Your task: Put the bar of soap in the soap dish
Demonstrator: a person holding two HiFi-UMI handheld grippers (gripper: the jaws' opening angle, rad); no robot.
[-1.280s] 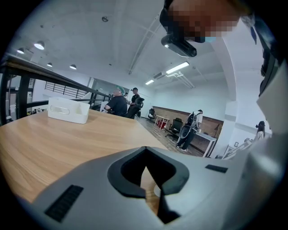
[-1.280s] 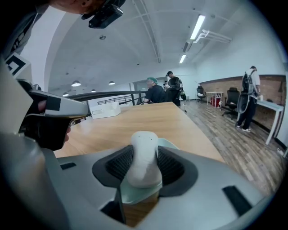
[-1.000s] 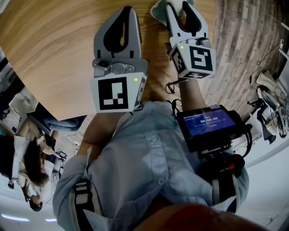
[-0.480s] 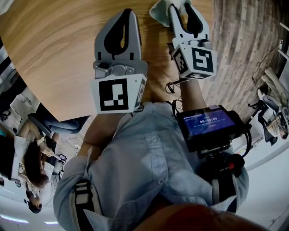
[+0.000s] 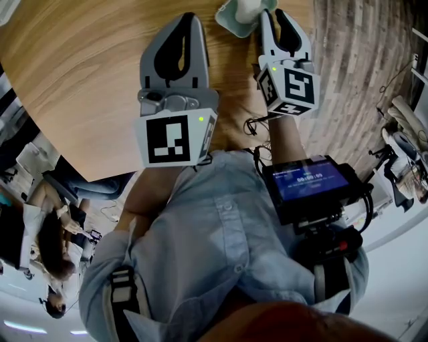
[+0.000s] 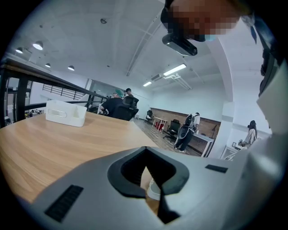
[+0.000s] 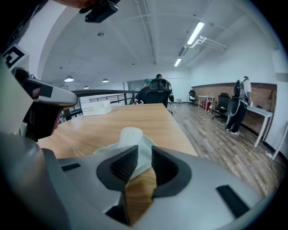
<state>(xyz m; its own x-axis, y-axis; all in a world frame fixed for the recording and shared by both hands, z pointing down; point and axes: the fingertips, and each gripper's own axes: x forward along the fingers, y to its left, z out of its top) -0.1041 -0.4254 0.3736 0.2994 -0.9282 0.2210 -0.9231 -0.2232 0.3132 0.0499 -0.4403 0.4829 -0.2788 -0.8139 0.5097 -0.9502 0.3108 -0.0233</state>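
A white bar of soap (image 7: 130,134) stands on end in the pale soap dish (image 7: 146,152) on the wooden table, just ahead of my right gripper (image 7: 143,164). That gripper's jaws are closing, with a gap left and nothing between them. In the head view the soap (image 5: 247,8) and the soap dish (image 5: 231,20) sit at the top edge. There the right gripper (image 5: 273,15) is just to their right and the left gripper (image 5: 187,19) lies further left. The left gripper (image 6: 145,168) is shut and empty, held over the table.
A white box (image 6: 65,112) stands far across the table, also seen as a white box (image 7: 96,108) in the right gripper view. The table's edge (image 5: 314,40) runs close to the right of the dish, with wood floor (image 5: 361,60) beyond. People and office chairs are in the background.
The right gripper's fingers straddled the soap and dish; now they have drawn back to the right with the jaws narrower, and the soap stays in the dish. The left gripper looks unchanged.
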